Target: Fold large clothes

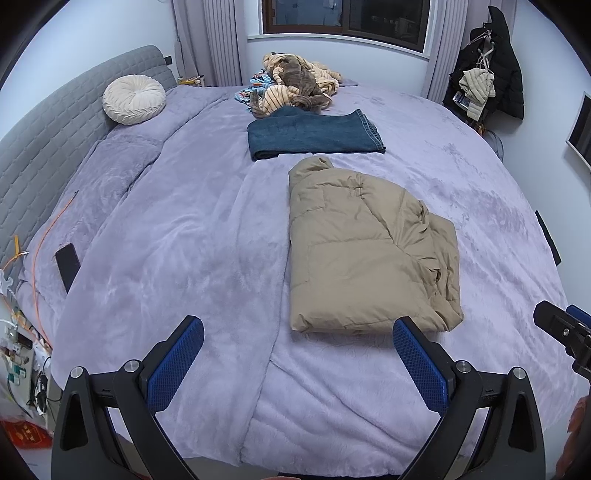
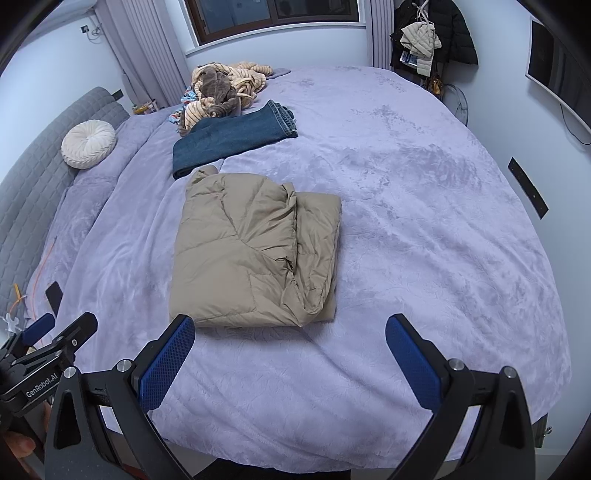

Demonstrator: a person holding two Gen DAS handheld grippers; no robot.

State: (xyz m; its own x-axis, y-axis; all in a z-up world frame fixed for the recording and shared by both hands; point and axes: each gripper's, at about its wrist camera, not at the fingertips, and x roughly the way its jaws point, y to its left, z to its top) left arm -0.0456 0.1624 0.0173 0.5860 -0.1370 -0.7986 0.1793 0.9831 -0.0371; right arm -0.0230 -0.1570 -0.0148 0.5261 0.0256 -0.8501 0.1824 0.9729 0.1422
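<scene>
A tan puffer jacket [image 1: 365,247] [image 2: 255,251] lies folded into a compact block on the lilac bedspread [image 1: 177,229] [image 2: 424,229]. Behind it rest folded dark blue jeans [image 1: 314,134] [image 2: 232,138]. A heap of striped beige and brown clothes [image 1: 295,83] [image 2: 225,88] sits near the far edge. My left gripper [image 1: 298,339] hovers open over the bed's near edge, its right finger just in front of the jacket's near hem. My right gripper [image 2: 290,338] is open too, just short of the jacket, holding nothing.
A round cream cushion [image 1: 133,99] [image 2: 88,144] leans on the grey headboard [image 1: 40,147] at left. A dark phone [image 1: 67,261] lies at the bed's left side beside an orange cable. Coats hang on a rack [image 1: 487,66] [image 2: 432,33] by the far wall.
</scene>
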